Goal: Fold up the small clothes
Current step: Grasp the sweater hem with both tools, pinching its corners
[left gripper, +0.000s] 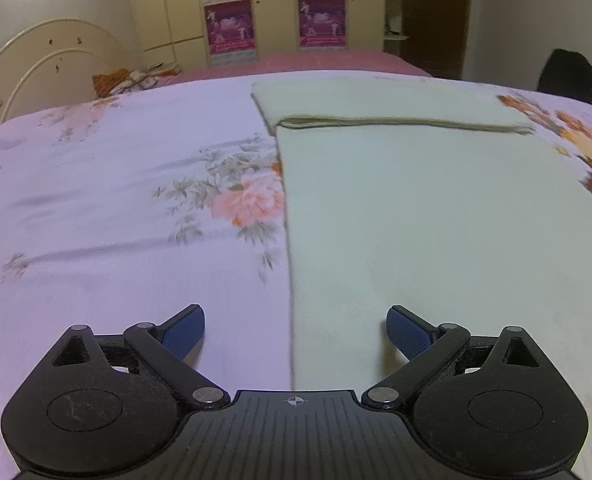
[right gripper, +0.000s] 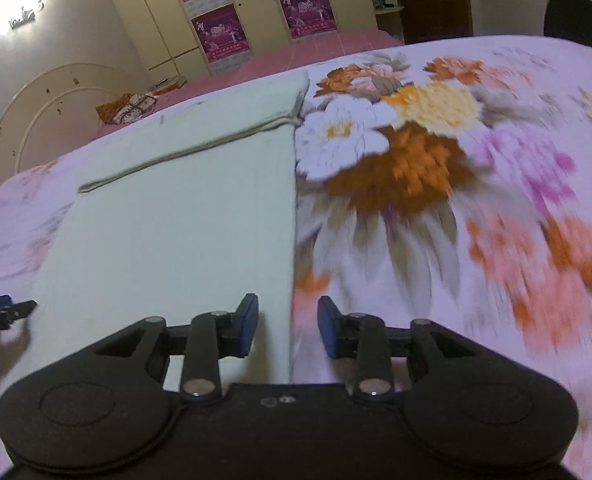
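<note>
A pale cream cloth point(left gripper: 435, 220) lies flat on the floral bedsheet point(left gripper: 116, 200), its near part folded over so a hemmed edge point(left gripper: 395, 122) runs across the far side. My left gripper point(left gripper: 295, 330) hovers over the cloth's left edge, jaws wide apart, nothing between the blue pads. In the right wrist view the same cloth point(right gripper: 184, 224) fills the left half. My right gripper point(right gripper: 288, 330) sits above the cloth's right edge with a moderate gap between its pads and nothing pinched. The left gripper's tip point(right gripper: 4, 312) shows at the far left.
A bed with a pink cover point(left gripper: 315, 60) stands behind, with a patterned cushion point(left gripper: 132, 80) on it. A cream headboard point(left gripper: 36, 64) is at the left, a wardrobe with pink posters point(left gripper: 276, 8) at the back, and a dark chair point(left gripper: 567, 72) at the right.
</note>
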